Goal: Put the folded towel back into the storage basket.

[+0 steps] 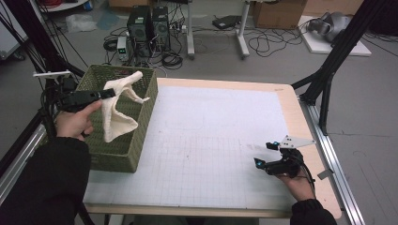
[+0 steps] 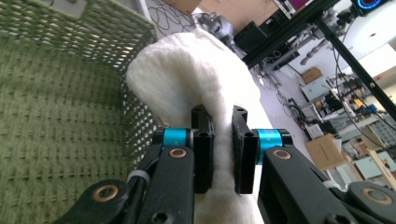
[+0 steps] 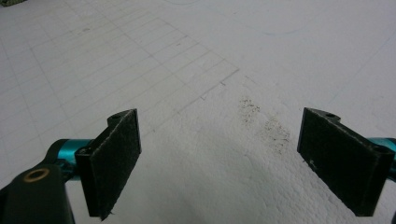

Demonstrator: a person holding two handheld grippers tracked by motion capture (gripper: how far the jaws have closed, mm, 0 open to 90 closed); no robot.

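Left gripper: left gripper (image 1: pixel 110 93) hangs above the green woven basket (image 1: pixel 141 126) at the table's left edge, its jaws clenched on a cream cloth (image 1: pixel 117 110); in the left gripper view the left gripper (image 2: pixel 223 154) has both pads pressed into a fold of the cream cloth (image 2: pixel 191 74).
Cloth: it droops from the jaws over the basket's open top, one flap hanging down inside, another reaching toward the basket's right wall.
Left hand: the person's left hand (image 1: pixel 75 123) grips the tool, a dark sleeve running down to the bottom edge.
Basket: it sits on the left part of the table, its left side out past the white mat; its woven wall (image 2: pixel 56 116) shows close behind the cloth in the left gripper view.
Surface: a white gridded mat (image 1: pixel 216 140) covers most of the wooden table (image 1: pixel 300 126); wood shows as a strip along the far and right edges.
Open room: the mat between basket and right gripper is bare, with a faint dark smudge (image 3: pixel 264 123) ahead of the right jaws.
Right gripper: right gripper (image 1: pixel 265 157) rests low near the table's front right corner, jaws released and wide apart with nothing between them; right gripper (image 3: pixel 219 161) looks along the mat.
Edges: a metal rail runs beside the table's right edge, and black frame posts rise at the left and the far right.
Room: beyond the far edge lie a grey floor, computer towers (image 1: pixel 148 26), loose cables and cardboard boxes.
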